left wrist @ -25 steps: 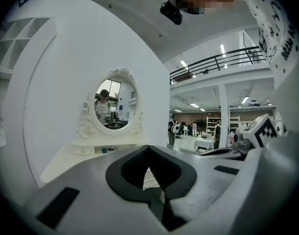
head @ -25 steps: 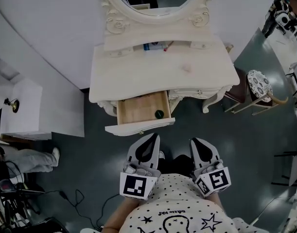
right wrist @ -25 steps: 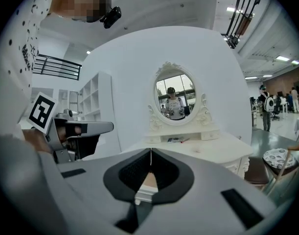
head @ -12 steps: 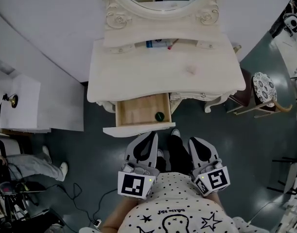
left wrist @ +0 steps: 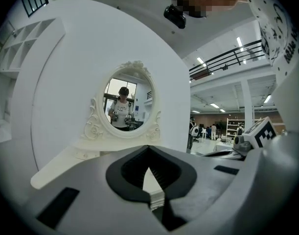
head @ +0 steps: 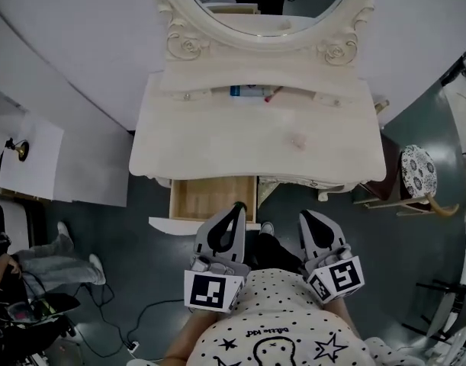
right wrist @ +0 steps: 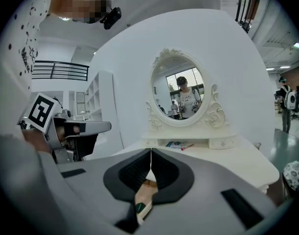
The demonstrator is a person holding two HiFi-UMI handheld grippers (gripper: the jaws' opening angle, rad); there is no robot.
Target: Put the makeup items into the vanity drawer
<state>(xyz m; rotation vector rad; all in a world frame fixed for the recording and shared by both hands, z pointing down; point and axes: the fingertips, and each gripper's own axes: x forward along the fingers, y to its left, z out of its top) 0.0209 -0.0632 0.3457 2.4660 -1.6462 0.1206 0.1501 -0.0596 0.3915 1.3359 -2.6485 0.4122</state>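
Observation:
The cream vanity table (head: 217, 143) has its left drawer (head: 202, 198) pulled out, showing a bare wooden floor. My left gripper (head: 238, 206) is shut and empty, its tip over the drawer's right front corner. My right gripper (head: 304, 215) is shut and empty too, held beside it below the table's front edge. On the shelf under the mirror lie a blue item (head: 246, 91) and a red stick (head: 270, 94). In the right gripper view a small dark green item (right wrist: 140, 207) shows in the drawer below the closed jaws.
An oval mirror (head: 267, 6) tops the vanity. A stool with a patterned cushion (head: 418, 171) stands to the right. A white cabinet (head: 34, 166) is at the left, with a person's legs (head: 42, 261) and cables (head: 118, 334) on the dark floor.
The view has shifted so the vanity sits lower and nearer. The left gripper's tip now overlaps the drawer, and the green item no longer shows in the head view. Both grippers stay shut.

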